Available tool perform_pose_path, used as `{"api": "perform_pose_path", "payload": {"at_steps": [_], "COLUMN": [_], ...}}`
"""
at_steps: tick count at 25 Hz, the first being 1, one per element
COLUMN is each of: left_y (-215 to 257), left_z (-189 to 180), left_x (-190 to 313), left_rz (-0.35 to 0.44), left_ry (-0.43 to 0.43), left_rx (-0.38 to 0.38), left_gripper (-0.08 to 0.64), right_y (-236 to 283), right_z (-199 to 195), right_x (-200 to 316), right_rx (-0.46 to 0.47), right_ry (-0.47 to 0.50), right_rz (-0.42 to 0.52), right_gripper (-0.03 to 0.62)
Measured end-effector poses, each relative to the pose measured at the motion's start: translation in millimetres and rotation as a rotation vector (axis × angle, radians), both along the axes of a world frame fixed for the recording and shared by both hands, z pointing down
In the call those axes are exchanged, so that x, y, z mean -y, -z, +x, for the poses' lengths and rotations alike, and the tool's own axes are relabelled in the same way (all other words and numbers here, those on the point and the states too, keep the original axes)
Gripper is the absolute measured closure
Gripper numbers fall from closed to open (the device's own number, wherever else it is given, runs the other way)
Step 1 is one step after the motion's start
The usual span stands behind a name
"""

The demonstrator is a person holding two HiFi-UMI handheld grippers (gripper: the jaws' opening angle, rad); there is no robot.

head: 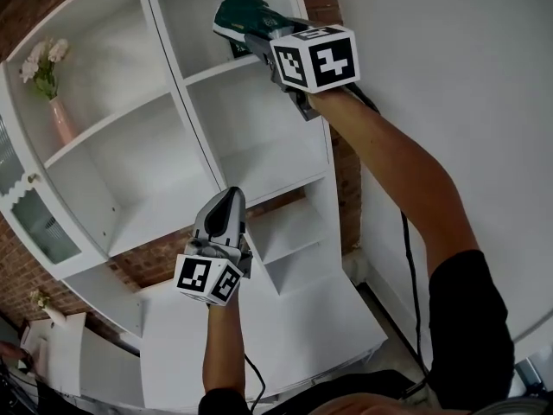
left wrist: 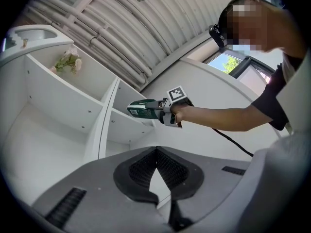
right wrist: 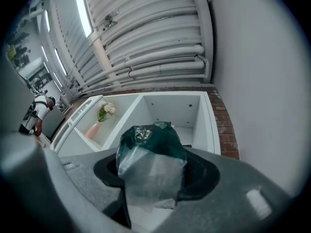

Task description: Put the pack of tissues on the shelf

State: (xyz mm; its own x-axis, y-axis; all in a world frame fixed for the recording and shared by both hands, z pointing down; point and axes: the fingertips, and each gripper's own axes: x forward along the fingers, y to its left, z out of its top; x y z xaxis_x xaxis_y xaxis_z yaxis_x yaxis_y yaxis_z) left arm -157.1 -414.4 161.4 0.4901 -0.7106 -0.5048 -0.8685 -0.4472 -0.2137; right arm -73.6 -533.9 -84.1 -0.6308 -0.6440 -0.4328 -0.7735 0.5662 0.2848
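Observation:
The pack of tissues [head: 244,17] is dark green with a clear plastic end. My right gripper [head: 252,38] is shut on it, raised at the mouth of the top right compartment of the white shelf unit [head: 232,67]. In the right gripper view the pack [right wrist: 150,152] fills the space between the jaws, with the open compartment [right wrist: 170,108] behind it. The left gripper view shows the pack [left wrist: 143,109] level with that shelf's front edge. My left gripper [head: 229,199] hangs lower, before the middle shelves, pointing up. Its jaws [left wrist: 156,152] are shut on nothing.
A pink vase of flowers [head: 59,115] stands in the upper left compartment. A glass-fronted door [head: 34,223] is at the left. Brick wall [head: 346,171] and a plain white wall [head: 467,76] flank the unit on the right. A person [right wrist: 36,113] stands far off.

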Motion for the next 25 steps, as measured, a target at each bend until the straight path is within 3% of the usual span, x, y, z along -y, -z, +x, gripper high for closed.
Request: {"api": "perform_pose_path", "payload": {"at_steps": [9, 25], "left_y": [1, -7], "left_z": [-23, -51], "left_x": [14, 22], "left_rz": [0.001, -0.009], "left_ry": [-0.027, -0.025], "left_rx": [0.009, 0.004], "left_gripper": [0.563, 0.563], "right_y": [17, -3], "right_z": [-36, -68], "right_x": [50, 93], "right_rx": [-0.149, -0.341], "right_ry": [-0.117, -0.191], "right_rz": [-0.085, -0.231], "right_gripper": [0.334, 0.304]}}
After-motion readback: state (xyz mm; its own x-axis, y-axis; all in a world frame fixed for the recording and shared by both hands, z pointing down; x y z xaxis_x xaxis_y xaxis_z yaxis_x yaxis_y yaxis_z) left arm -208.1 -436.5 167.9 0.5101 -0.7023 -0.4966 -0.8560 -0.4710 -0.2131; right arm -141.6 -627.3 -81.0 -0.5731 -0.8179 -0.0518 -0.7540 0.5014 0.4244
